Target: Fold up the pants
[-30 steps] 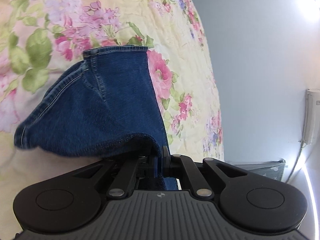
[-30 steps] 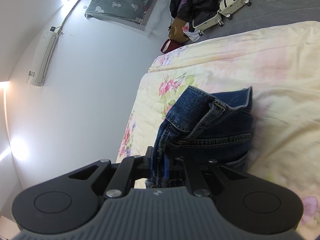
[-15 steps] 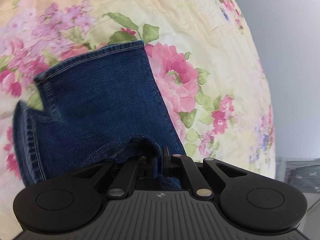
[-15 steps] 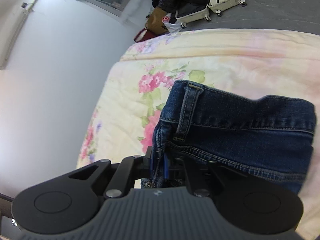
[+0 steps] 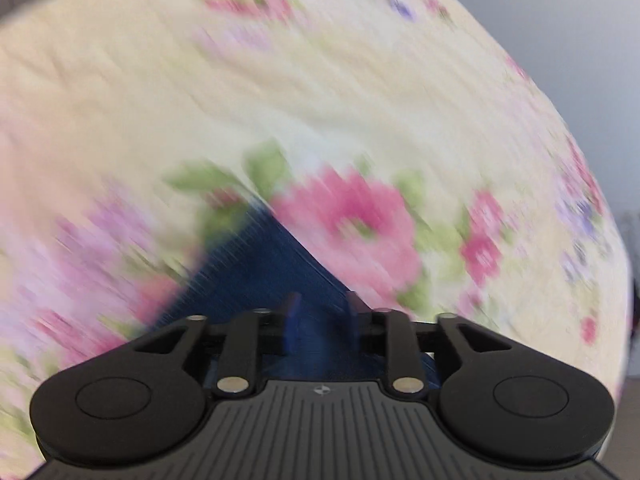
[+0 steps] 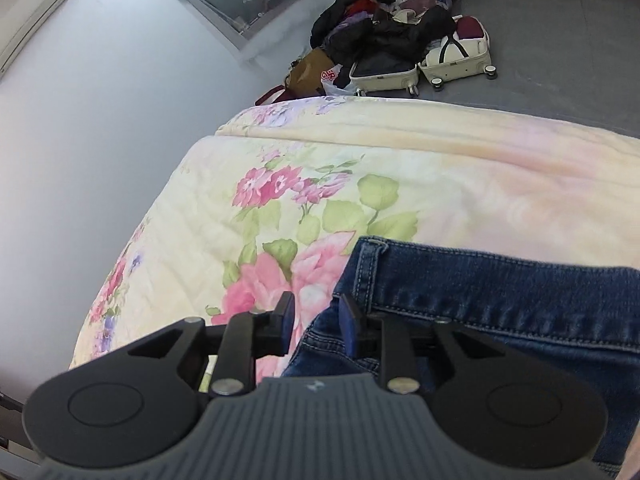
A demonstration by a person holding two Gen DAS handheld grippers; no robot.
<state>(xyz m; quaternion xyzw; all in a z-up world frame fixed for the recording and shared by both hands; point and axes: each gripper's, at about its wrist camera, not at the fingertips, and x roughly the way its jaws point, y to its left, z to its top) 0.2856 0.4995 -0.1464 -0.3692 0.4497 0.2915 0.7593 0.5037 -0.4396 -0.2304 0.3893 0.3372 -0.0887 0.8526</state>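
Both jaws are letting go right now: the left hand-held gripper is partway open and opening, its blue pads apart with the dark blue denim pants showing in the gap but not pinched, though that view is badly motion-blurred so I can't say whether a pad brushes the cloth. The right hand-held gripper is also opening, less wide; the left-side pad hangs over the bedspread and the other pad sits right at the corner of the pants, near a belt loop on the stitched waistband, nothing clamped. The jeans lie flat on the pale yellow quilted bedspread with pink flowers and green leaves, running from the right gripper toward 3 o'clock. In the left view only a wedge of denim pokes out toward 12 o'clock. Loads of bare bedspread from 9 round to 1 o'clock; the bed edge drops to a plain grey wall at 9 to 10 o'clock. Past the far edge at 12 to 1 o'clock, grey floor with two cream wheeled suitcases under a heap of dark clothes. A white plastic bag there has red lettering, too small to read.
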